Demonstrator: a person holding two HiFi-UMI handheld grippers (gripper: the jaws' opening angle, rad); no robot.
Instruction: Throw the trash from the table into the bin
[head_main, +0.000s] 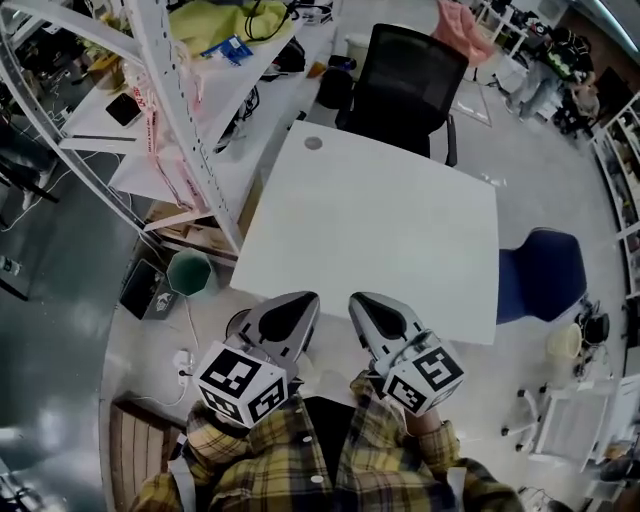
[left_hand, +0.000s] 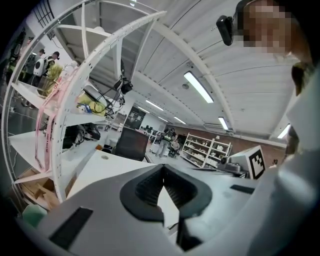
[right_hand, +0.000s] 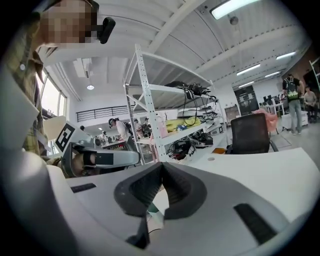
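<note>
Hovering chest-high, left gripper (head_main: 295, 306) and right gripper (head_main: 367, 305) sit closed and empty, likely because the table (head_main: 380, 220) holds nothing for the bin (head_main: 190, 272).

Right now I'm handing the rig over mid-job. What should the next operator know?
Left gripper: shut, empty, held in front of the chest.
Right gripper: shut, empty, beside it.
Table: no trash visible; only a small grey disc near a far corner.
Green bin: on the floor at the table's left.
Left: probably nothing; the bin's contents can't be seen.
</note>
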